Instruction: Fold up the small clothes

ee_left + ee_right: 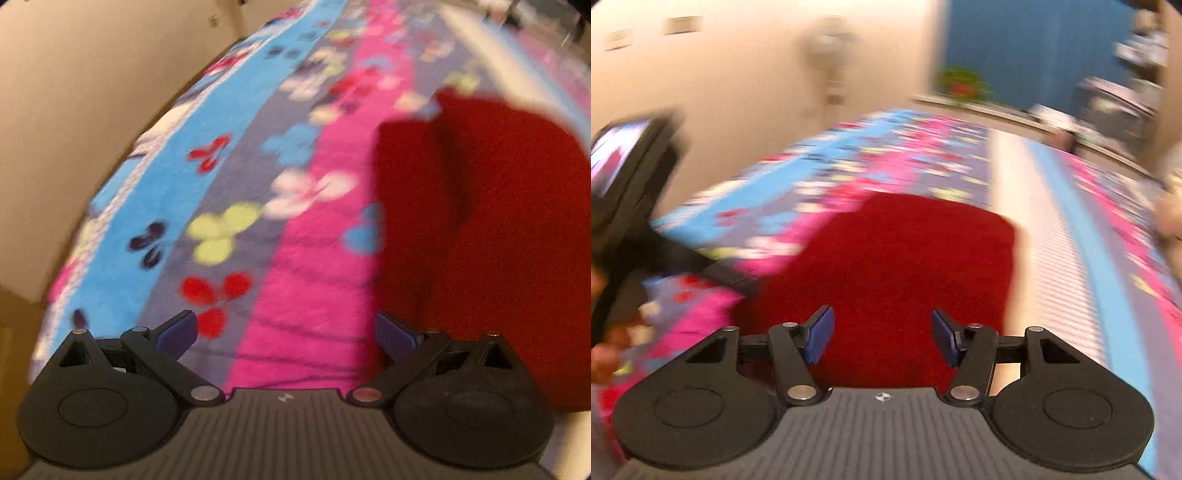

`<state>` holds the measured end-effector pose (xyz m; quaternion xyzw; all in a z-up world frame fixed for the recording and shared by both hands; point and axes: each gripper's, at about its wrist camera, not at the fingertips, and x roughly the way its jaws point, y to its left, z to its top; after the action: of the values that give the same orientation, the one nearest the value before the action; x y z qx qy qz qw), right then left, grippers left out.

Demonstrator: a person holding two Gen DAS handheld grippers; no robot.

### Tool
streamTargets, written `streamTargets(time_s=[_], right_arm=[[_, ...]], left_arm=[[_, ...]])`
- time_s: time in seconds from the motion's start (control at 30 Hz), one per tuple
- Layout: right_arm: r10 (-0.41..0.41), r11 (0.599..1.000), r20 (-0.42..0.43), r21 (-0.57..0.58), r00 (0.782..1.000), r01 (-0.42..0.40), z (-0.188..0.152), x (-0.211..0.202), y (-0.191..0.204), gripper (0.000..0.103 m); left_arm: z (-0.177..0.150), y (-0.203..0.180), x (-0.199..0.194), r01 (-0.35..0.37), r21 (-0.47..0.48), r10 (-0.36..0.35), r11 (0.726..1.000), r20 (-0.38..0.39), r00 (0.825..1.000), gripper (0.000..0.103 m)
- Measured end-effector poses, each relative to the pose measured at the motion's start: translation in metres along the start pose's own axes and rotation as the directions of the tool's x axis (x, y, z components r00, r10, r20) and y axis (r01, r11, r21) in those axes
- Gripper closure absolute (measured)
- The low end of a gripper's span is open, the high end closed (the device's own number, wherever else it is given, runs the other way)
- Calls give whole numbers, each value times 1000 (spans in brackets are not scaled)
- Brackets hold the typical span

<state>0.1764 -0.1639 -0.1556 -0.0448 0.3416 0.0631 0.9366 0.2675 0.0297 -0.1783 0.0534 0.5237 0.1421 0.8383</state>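
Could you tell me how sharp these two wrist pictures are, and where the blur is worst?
Left wrist view: red fleece cloth and butterfly-patterned striped blanket are moderately smeared, while the gripper body stays crisp. Right wrist view: blur is heavier, streaking the blanket and the background wall; fisheye bends both.

Wide open stretch of patterned blanket [229, 206] left of the red garment [480, 221], bounded farther left only by the cream wall [74, 110]. In the right wrist view, more bare blanket beyond and right of the red garment. Left of the garment there, blocked by the other handheld gripper [631, 206], gripped by a hand [605, 354].
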Motion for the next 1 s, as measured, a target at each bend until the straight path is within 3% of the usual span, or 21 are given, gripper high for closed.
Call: streamTargets(time_s=[0.03,0.1,0.2,0.3,0.37,0.43,0.5,0.77,1.0], right_arm=[[-9,1000,-73,-9,997,9,-10,12,-7,64],[6,1000,-187,-27,982,-12,-34,36,-12,68],[-10,997,-162,-82,987,-3,-41,20,-1,68],[64,997,-212,59,975,-53,-27,-19,-16,68],[105,990,-170,116,980,-86,-21,-56,-21,63],[104,991,-113,94,988,-94,-23,-96,-18,48],[106,992,-65,71,992,-101,-30,-133,-16,45],[101,994,23,41,995,-102,-59,-221,-17,41],[93,995,48,41,994,-95,-74,-241,-17,38]], left_arm=[[-7,4,8,5,-8,-5,1000,-20,1000,1],[-18,17,14,38,-50,-41,998,-57,998,0],[-34,34,9,44,-38,-47,998,-90,995,1],[-56,48,-17,40,-15,-41,999,-76,996,1],[-72,57,-50,59,-20,-59,998,-31,998,1],[-86,59,-84,75,-12,-75,997,9,997,1],[-97,59,-111,81,-17,-81,997,34,996,1],[-137,54,-188,139,-29,-136,990,98,986,1],[-151,48,-217,121,-12,-118,993,127,985,1]])
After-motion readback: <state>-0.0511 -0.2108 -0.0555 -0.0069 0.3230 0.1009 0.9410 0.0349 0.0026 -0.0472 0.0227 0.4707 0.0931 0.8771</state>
